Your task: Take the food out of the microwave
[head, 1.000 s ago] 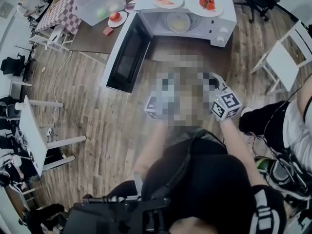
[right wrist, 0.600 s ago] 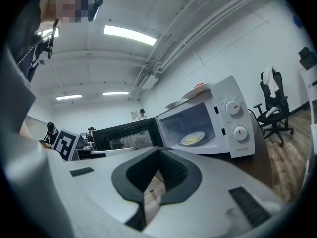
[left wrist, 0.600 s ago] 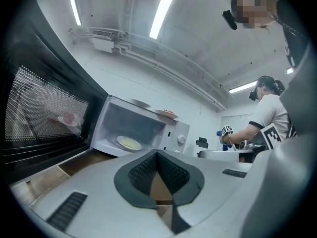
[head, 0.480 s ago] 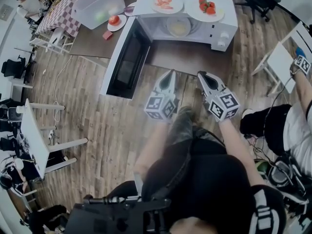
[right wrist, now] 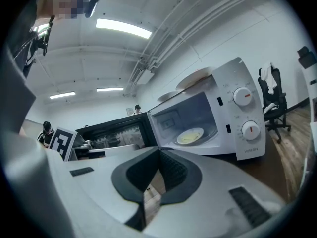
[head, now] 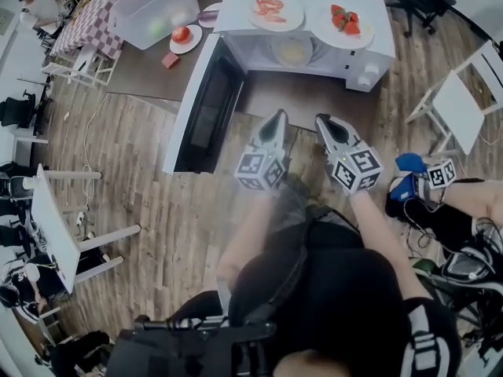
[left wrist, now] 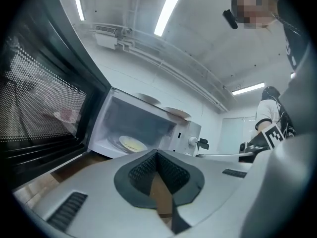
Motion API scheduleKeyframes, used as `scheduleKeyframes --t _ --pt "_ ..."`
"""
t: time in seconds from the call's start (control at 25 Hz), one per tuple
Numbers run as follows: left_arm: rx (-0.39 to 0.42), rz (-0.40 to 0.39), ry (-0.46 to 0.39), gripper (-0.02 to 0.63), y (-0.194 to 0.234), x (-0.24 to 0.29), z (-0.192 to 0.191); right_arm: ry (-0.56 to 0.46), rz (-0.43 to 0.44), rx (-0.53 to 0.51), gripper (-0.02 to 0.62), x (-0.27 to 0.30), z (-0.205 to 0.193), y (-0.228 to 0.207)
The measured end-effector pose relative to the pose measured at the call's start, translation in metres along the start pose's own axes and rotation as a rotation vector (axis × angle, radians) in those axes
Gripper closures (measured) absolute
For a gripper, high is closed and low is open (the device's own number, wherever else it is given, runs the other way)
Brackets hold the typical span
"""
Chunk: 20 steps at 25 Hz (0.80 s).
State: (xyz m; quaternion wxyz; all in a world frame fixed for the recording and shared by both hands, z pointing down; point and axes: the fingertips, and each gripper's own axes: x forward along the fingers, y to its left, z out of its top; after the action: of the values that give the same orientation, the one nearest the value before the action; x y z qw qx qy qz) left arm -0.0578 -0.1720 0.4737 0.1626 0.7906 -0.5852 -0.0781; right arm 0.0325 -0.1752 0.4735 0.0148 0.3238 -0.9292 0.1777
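Observation:
A white microwave (head: 369, 49) stands on a brown table (head: 299, 96) with its black door (head: 206, 104) swung open to the left. Inside it lies a plate of pale yellow food (head: 292, 51), also seen as the plate (left wrist: 131, 144) in the left gripper view and the plate (right wrist: 189, 136) in the right gripper view. My left gripper (head: 275, 116) and right gripper (head: 324, 121) are side by side just short of the table edge and point at the microwave's opening. Both are shut and hold nothing, the left gripper's jaws (left wrist: 157, 153) and the right gripper's jaws (right wrist: 159, 151) meeting at the tips.
On top of the microwave sit a plate of red slices (head: 277, 10) and a plate of strawberries (head: 344, 20). A clear plastic bin (head: 157, 6) and a plate with a tomato (head: 185, 36) stand at the table's left. Another person's blue-gloved hand (head: 413, 181) is at the right.
Both grippers have moved forward towards the open microwave, staying shut. The other person's hand at the right has dropped lower and closer to me.

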Motion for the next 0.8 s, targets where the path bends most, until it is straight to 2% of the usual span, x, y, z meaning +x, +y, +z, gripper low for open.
scheduleKeyframes --t 0.24,0.8 --pt "-0.003 -0.003 0.015 0.604 0.027 0.027 0.005 0.016 -0.044 0.017 0.592 0.035 0.006 -0.018" --pt "-0.032 -0.068 0.060 0.604 0.064 0.077 0.002 0.051 -0.144 0.143 0.592 0.097 0.000 -0.058"
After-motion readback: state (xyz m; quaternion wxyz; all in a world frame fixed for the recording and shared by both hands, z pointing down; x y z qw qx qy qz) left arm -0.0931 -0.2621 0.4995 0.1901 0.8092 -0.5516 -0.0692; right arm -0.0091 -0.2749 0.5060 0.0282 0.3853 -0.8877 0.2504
